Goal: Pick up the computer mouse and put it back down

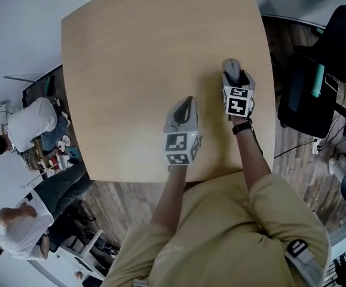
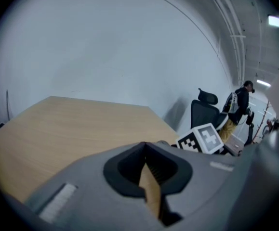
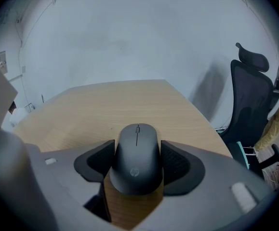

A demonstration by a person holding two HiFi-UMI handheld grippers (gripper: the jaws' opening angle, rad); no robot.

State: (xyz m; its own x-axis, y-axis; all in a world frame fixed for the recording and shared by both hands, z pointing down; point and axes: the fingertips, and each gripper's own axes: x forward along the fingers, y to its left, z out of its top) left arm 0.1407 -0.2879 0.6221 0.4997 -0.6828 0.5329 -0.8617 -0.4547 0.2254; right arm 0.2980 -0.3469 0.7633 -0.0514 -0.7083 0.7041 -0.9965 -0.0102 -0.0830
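1. Mouse (image 3: 137, 170) lies flat on the table (image 1: 131, 70), close to its right edge, about halfway along.
2. Right gripper (image 3: 138, 146): jaws spread, one pad at each flank of the mouse, just beside its sides. We see no squeeze.
3. The mouse's long axis runs with the jaws' own line, wheel end towards the far edge, body square between the pads.
4. Left gripper (image 2: 145, 146): jaws pressed together, empty, towards the near edge and well apart from the mouse.
5. Our reading: the right hand's job; closing across the narrow width should take it.
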